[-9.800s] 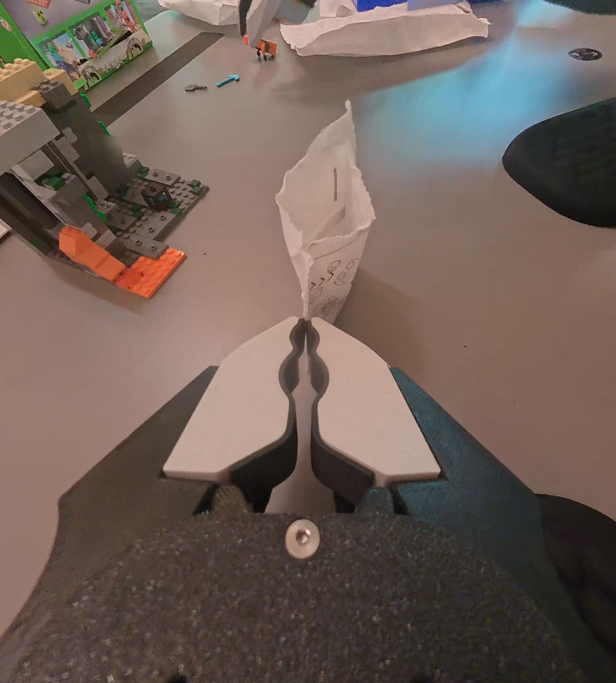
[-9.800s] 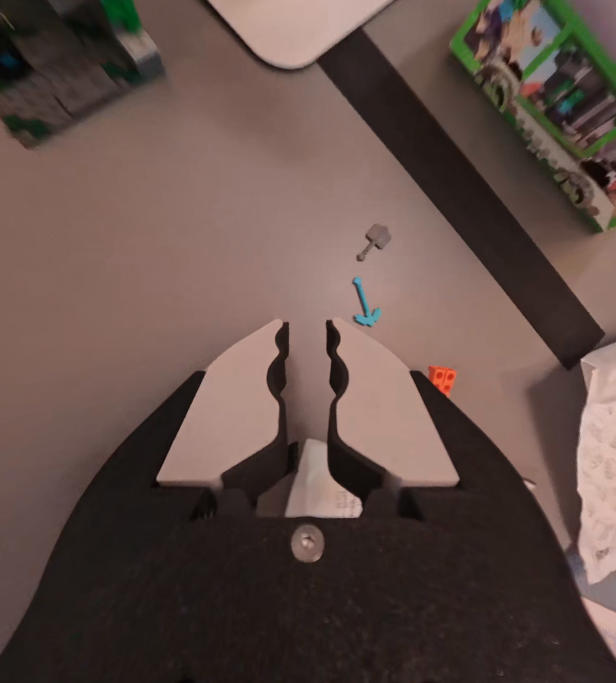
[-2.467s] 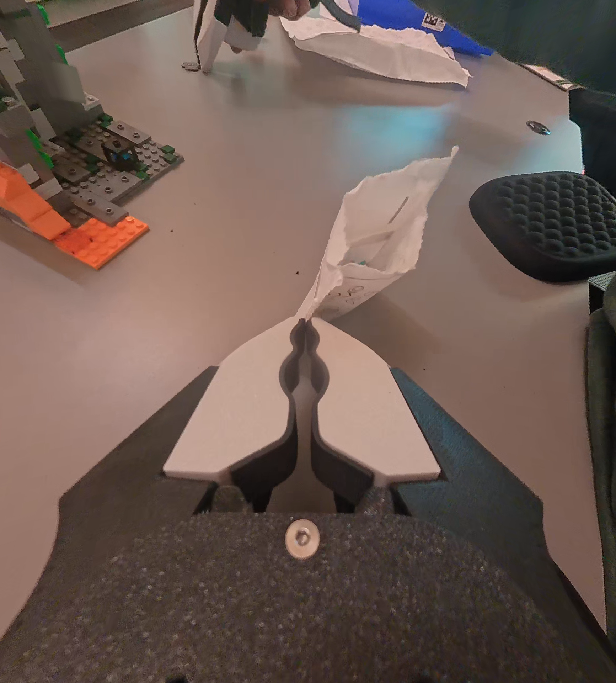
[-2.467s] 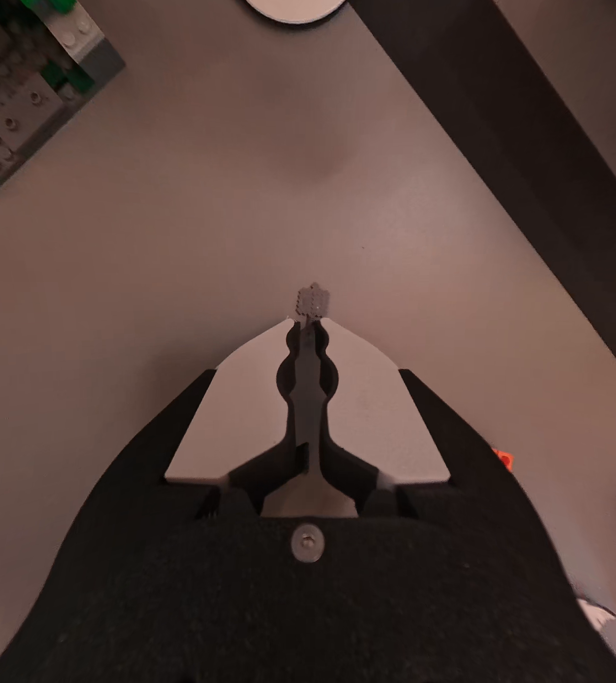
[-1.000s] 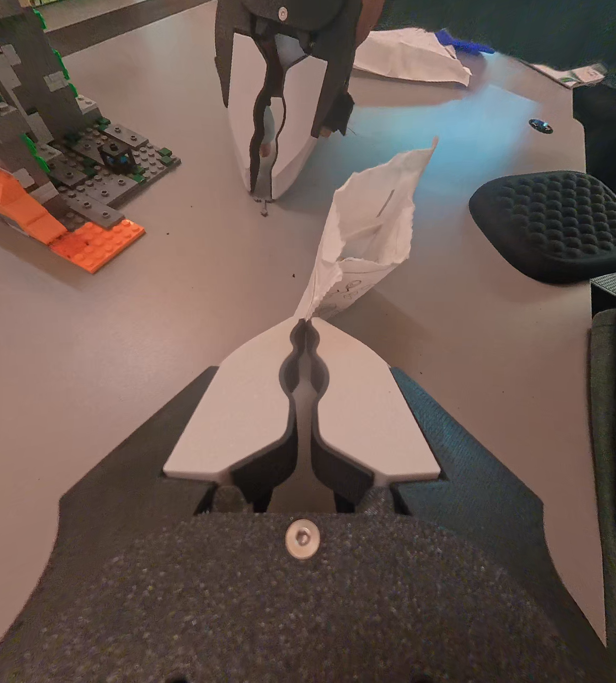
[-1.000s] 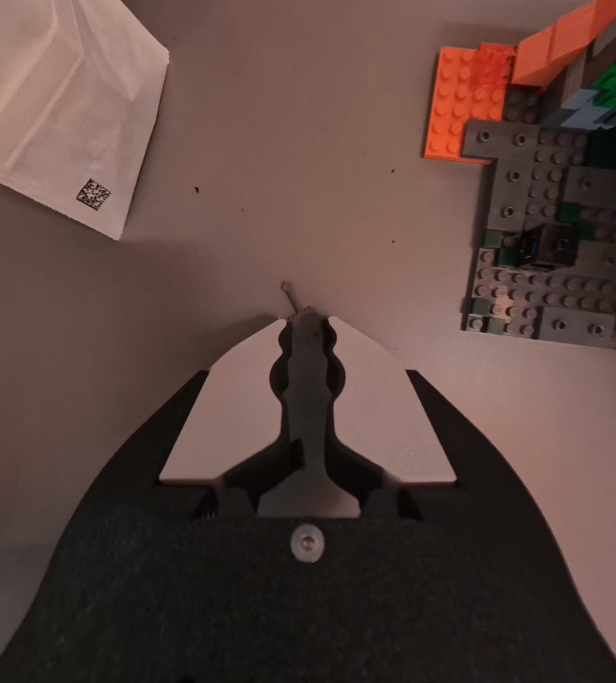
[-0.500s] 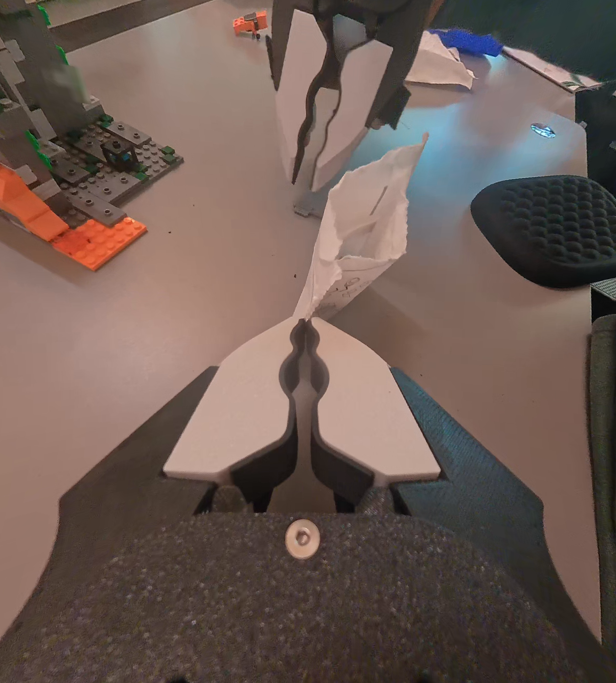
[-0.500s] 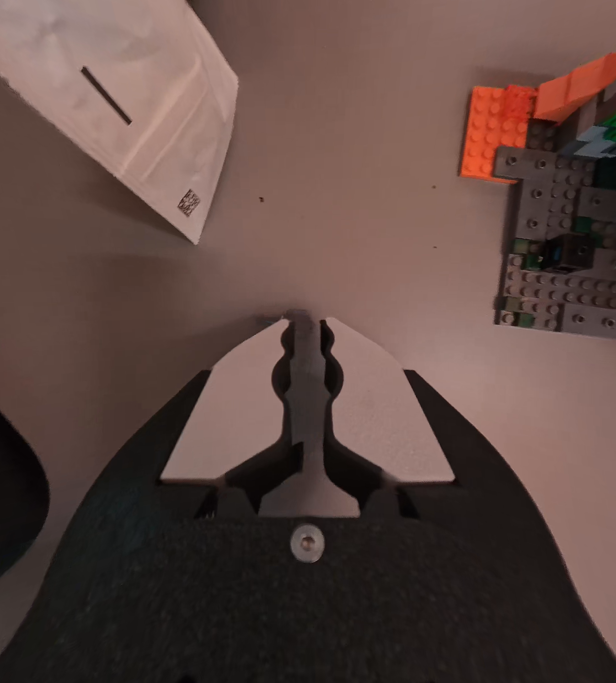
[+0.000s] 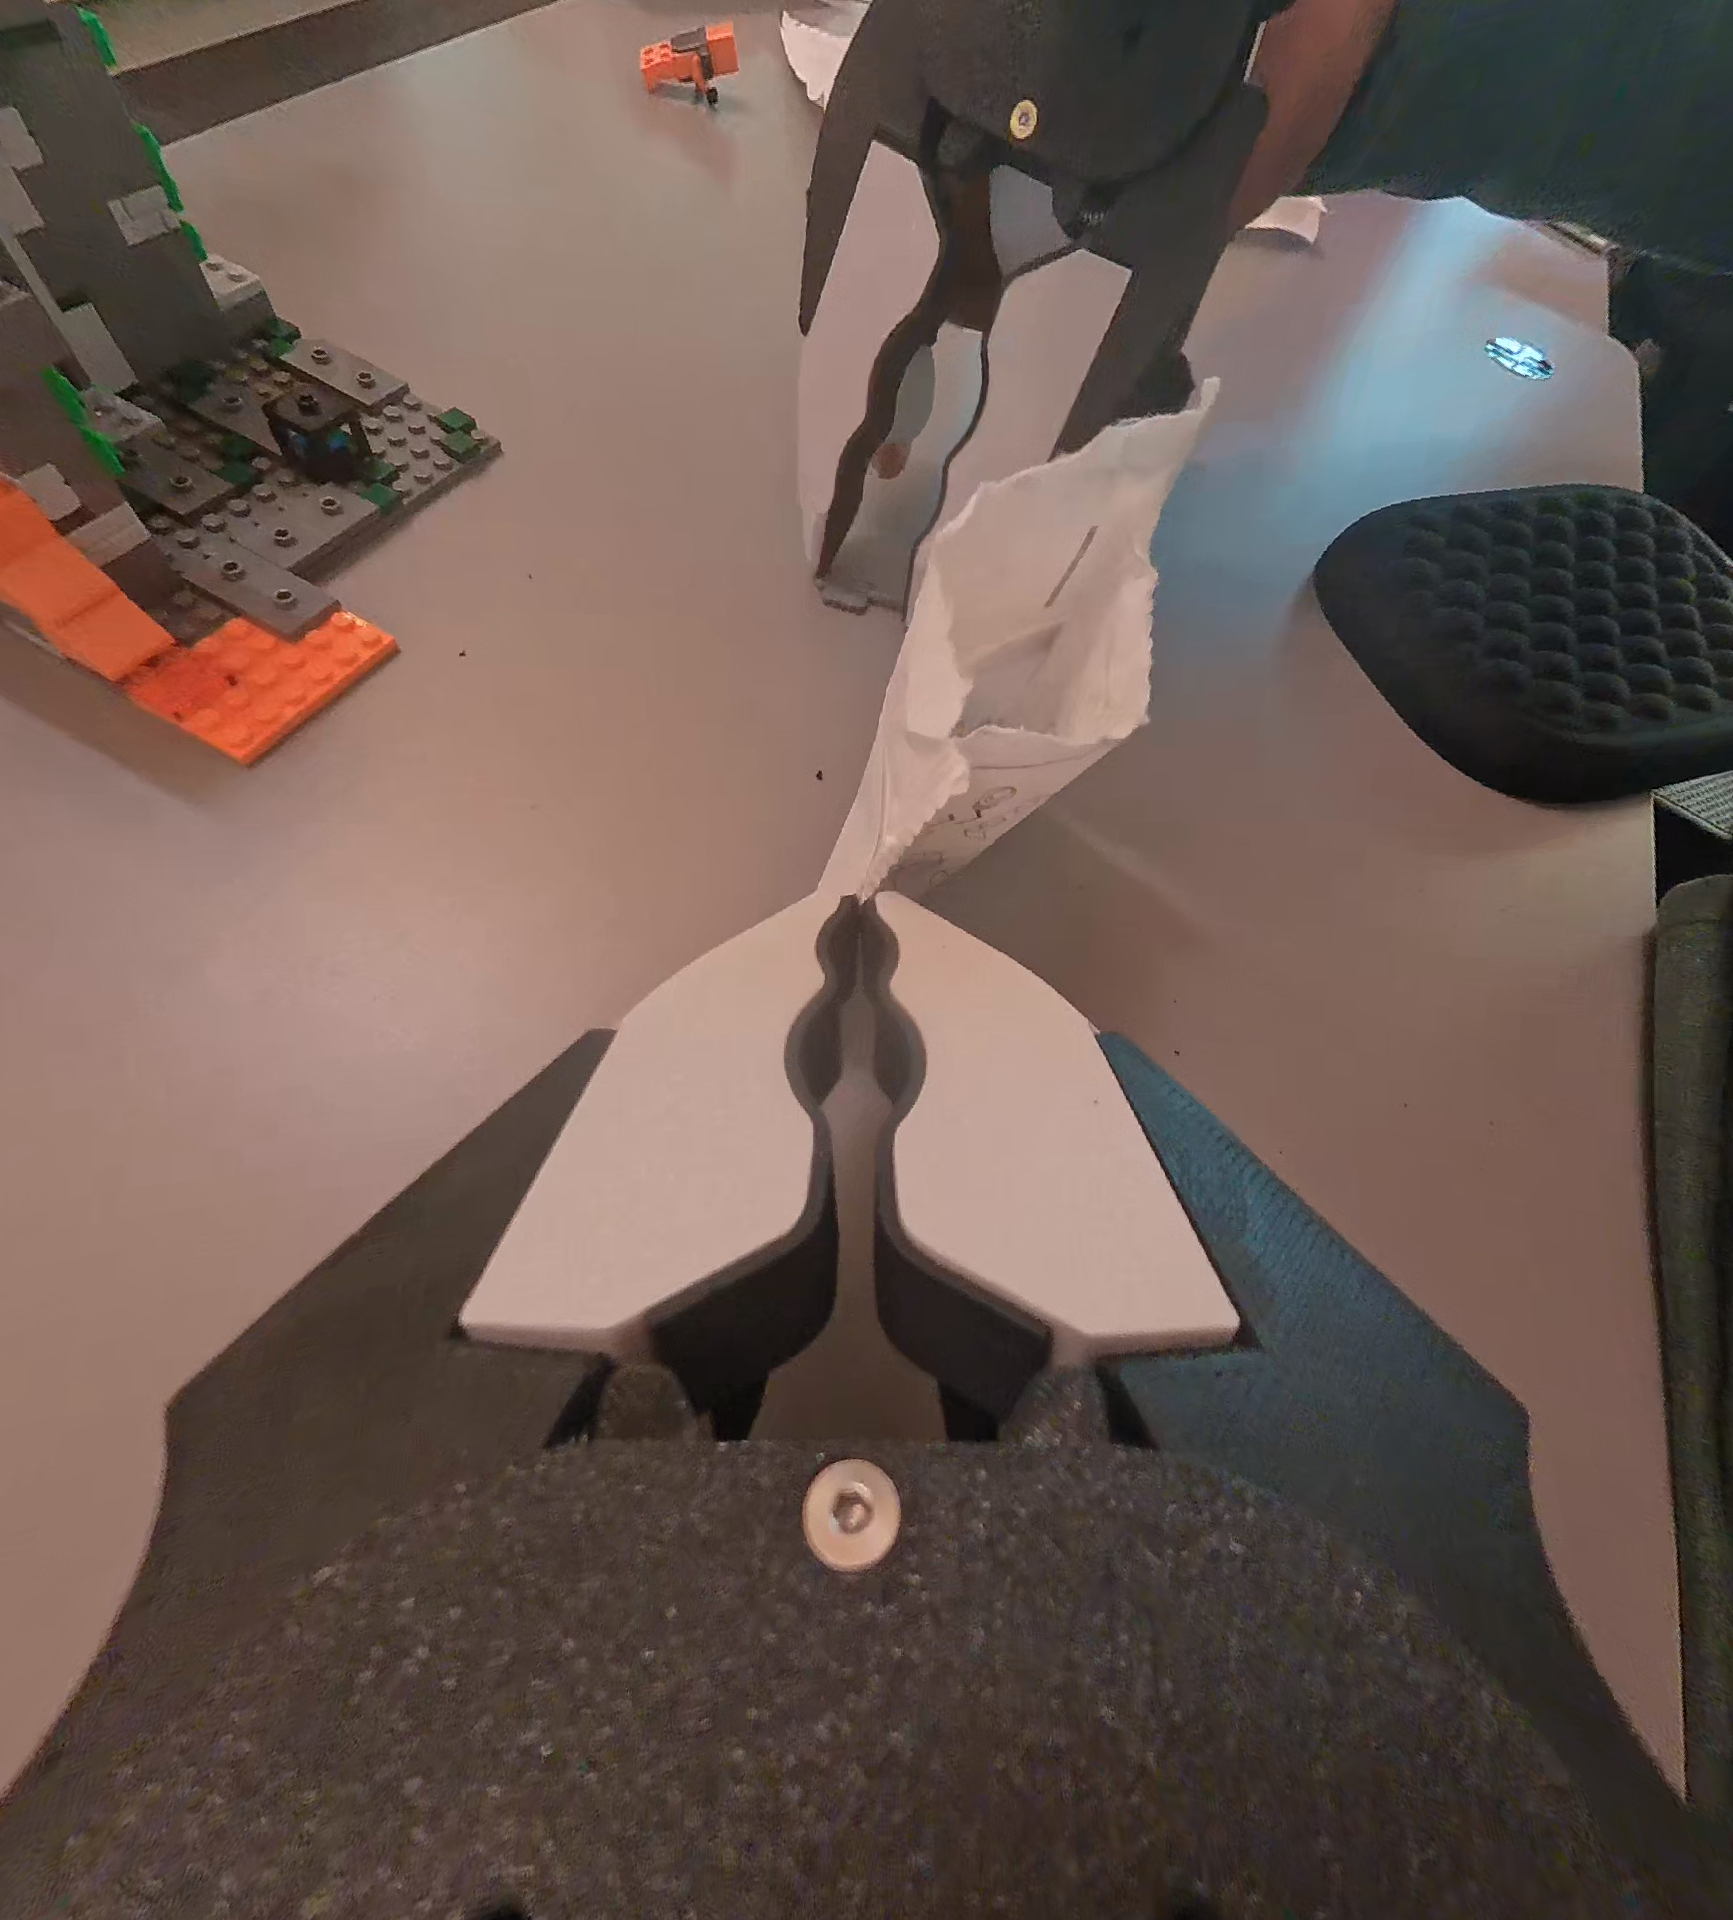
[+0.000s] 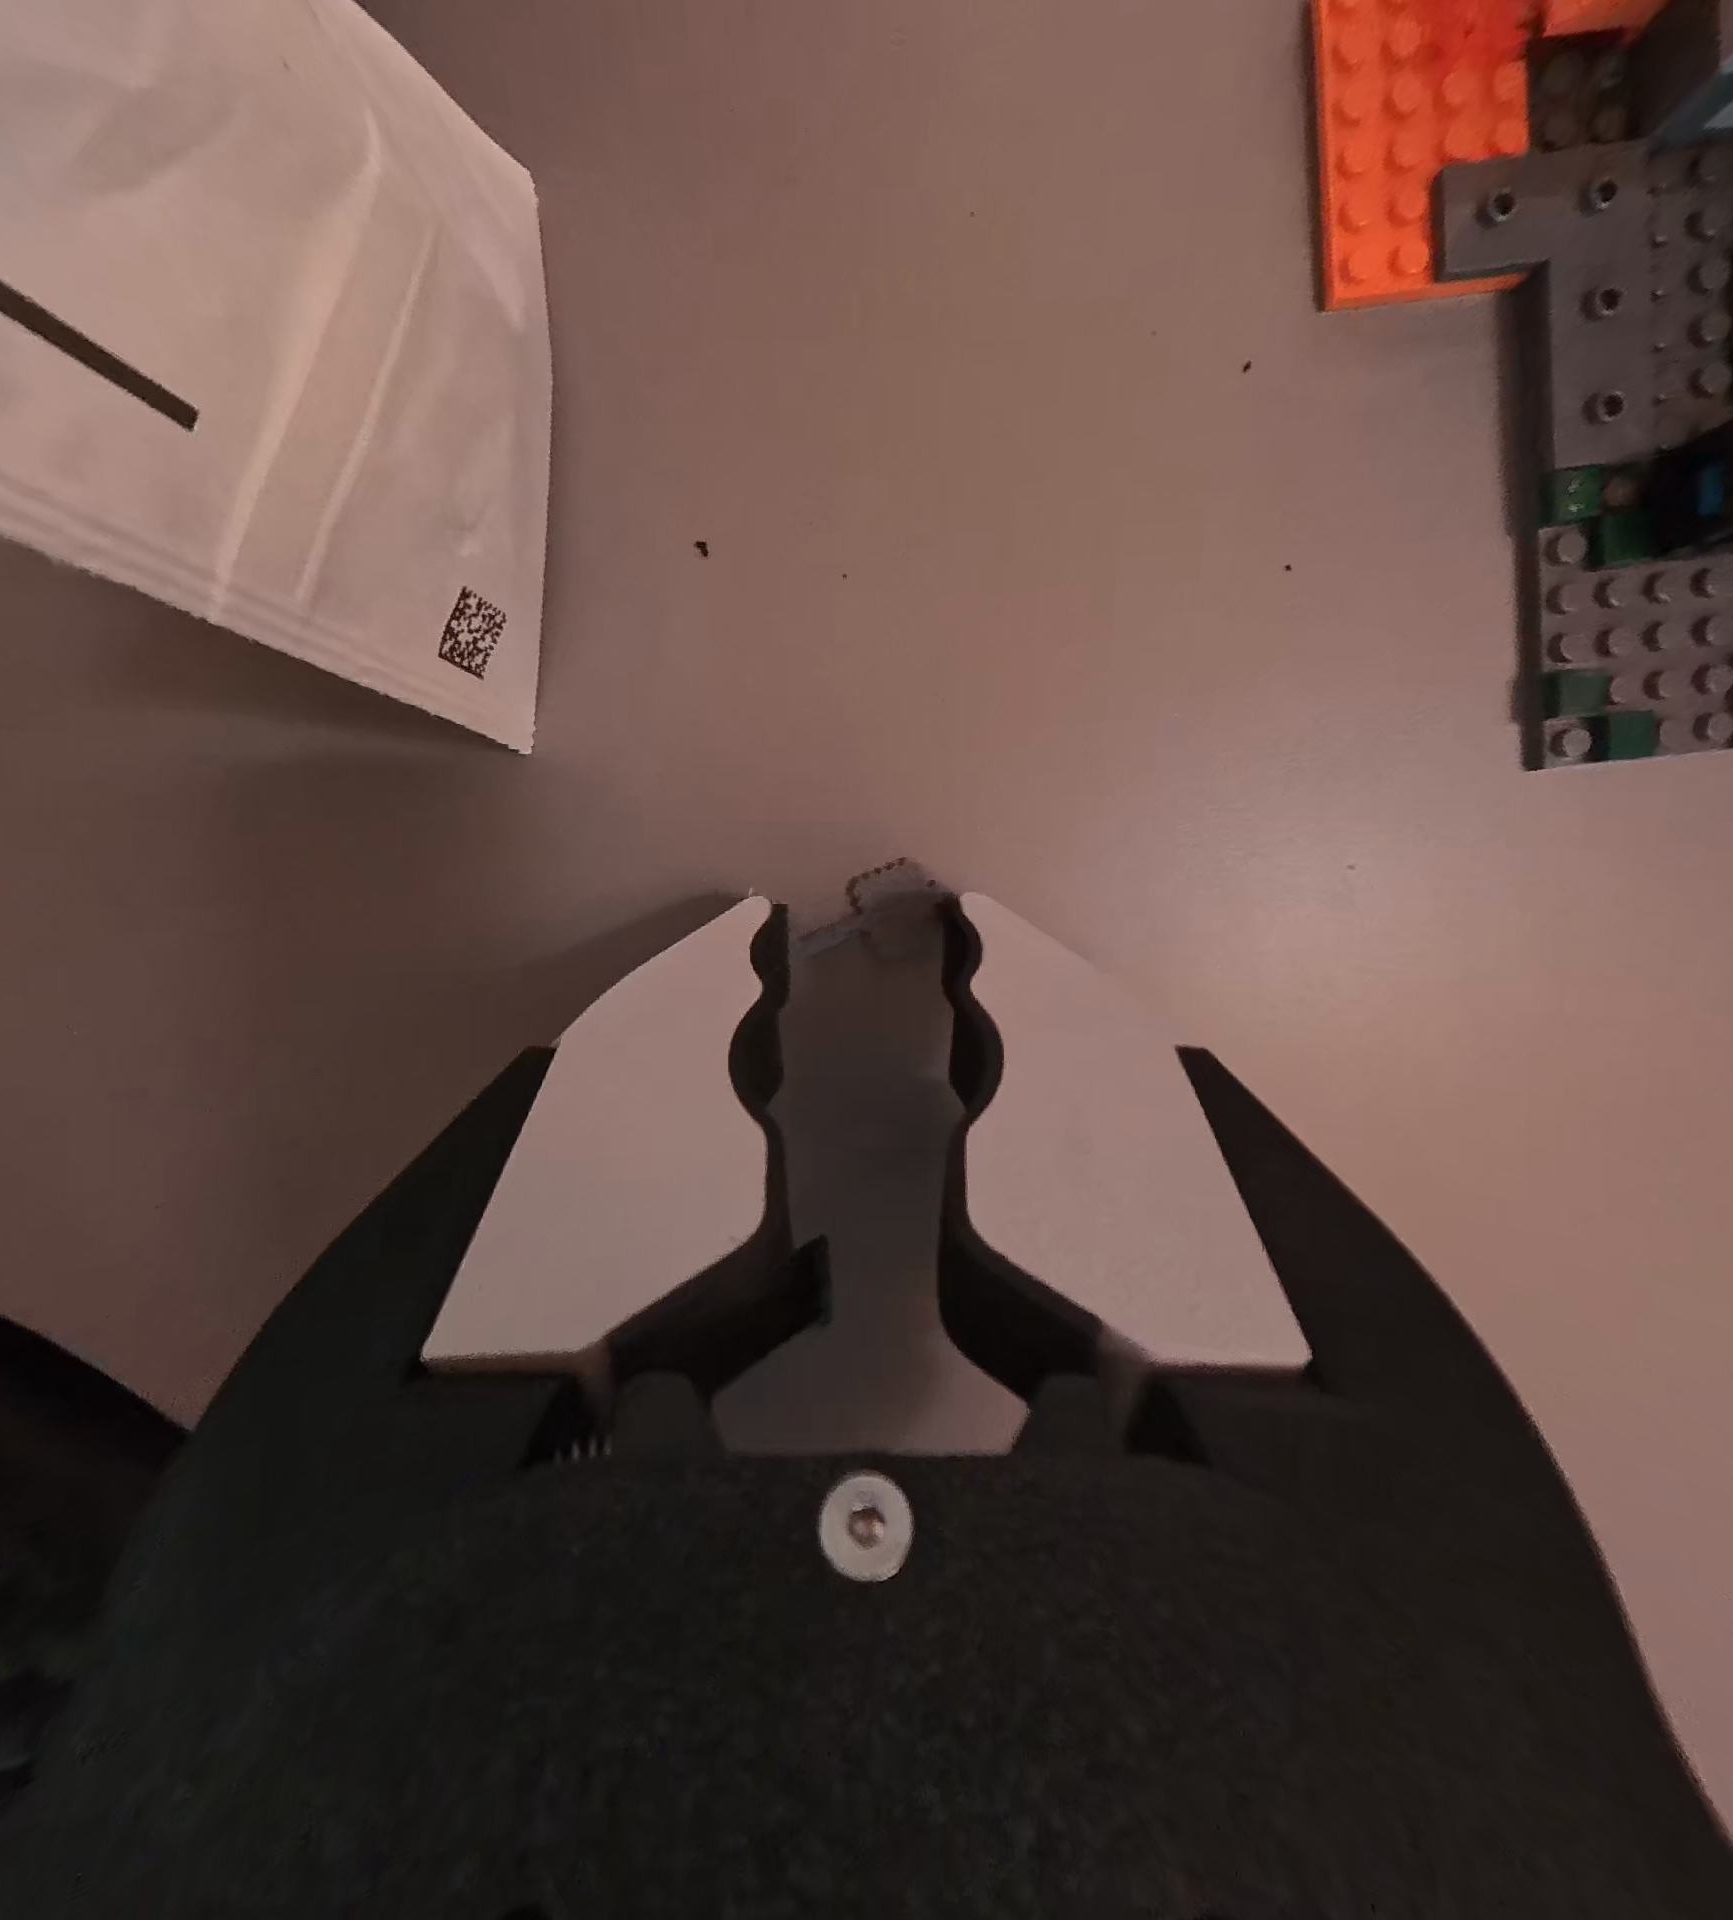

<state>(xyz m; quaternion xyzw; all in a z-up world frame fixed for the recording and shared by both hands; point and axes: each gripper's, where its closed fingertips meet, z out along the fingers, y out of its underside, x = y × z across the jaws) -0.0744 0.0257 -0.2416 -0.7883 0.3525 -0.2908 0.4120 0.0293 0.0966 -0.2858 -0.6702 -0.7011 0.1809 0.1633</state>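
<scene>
The left gripper (image 9: 859, 906) pinches the torn corner of a white paper bag (image 9: 1033, 634), which stands open on the grey table (image 9: 426, 883). Just beyond the bag, the right gripper (image 9: 867, 566) points down with jaws apart over a small grey piece (image 9: 854, 592). Left of the bag sits a grey-and-orange brick model (image 9: 166, 499); to its right, a black dimpled pad (image 9: 1568, 634).

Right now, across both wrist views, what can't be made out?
- Inside of the torn white paper bag, clamped in the left gripper: left wrist view, its own folds hide the contents.
- Small grey toy piece between the open jaws of the right gripper: right wrist view, too small and dim to identify.
- Grey, green and orange brick model: cropped by the frame edge in both views.
- Dark dimpled pad: right wrist view shows one shadowed corner.
</scene>
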